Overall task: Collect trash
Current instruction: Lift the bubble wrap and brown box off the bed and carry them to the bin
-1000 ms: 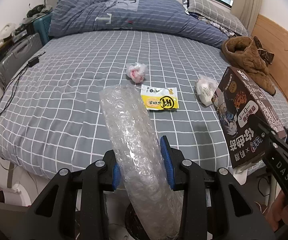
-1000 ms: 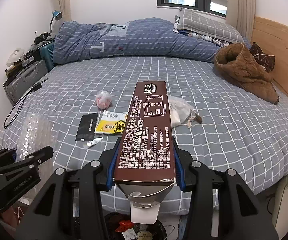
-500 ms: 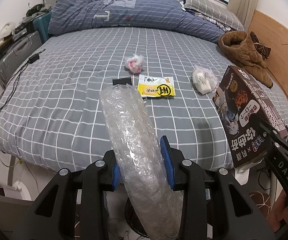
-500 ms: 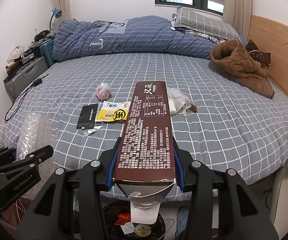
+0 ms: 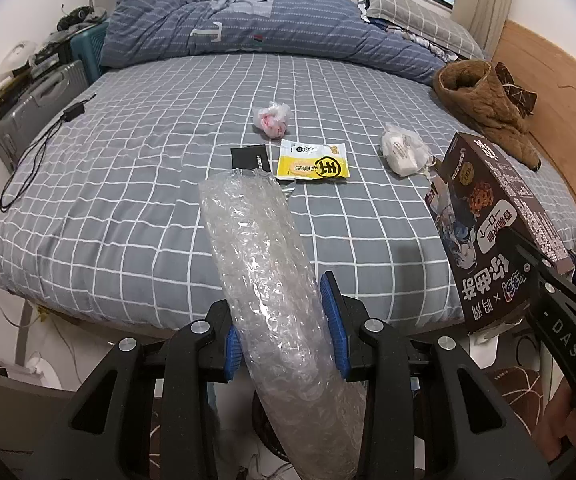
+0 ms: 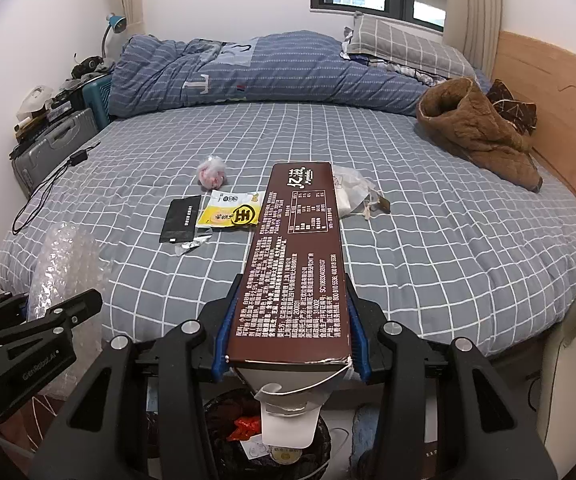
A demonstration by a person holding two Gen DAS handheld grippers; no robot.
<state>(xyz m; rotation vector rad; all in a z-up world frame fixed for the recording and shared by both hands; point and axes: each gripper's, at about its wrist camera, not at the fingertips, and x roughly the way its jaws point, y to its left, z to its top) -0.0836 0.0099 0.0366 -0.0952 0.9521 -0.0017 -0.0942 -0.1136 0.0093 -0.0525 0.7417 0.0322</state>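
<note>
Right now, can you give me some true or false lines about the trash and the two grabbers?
1. The left gripper is clamped on a roll of bubble wrap. True.
2. The right gripper is empty. False: it grips a brown snack box.
3. A yellow snack packet lies on the checked bedsheet. True.
4. The brown jacket is in the trash bin. False: it lies on the bed near the wooden headboard.
5. A black pouch lies beside the yellow packet. True.
</note>
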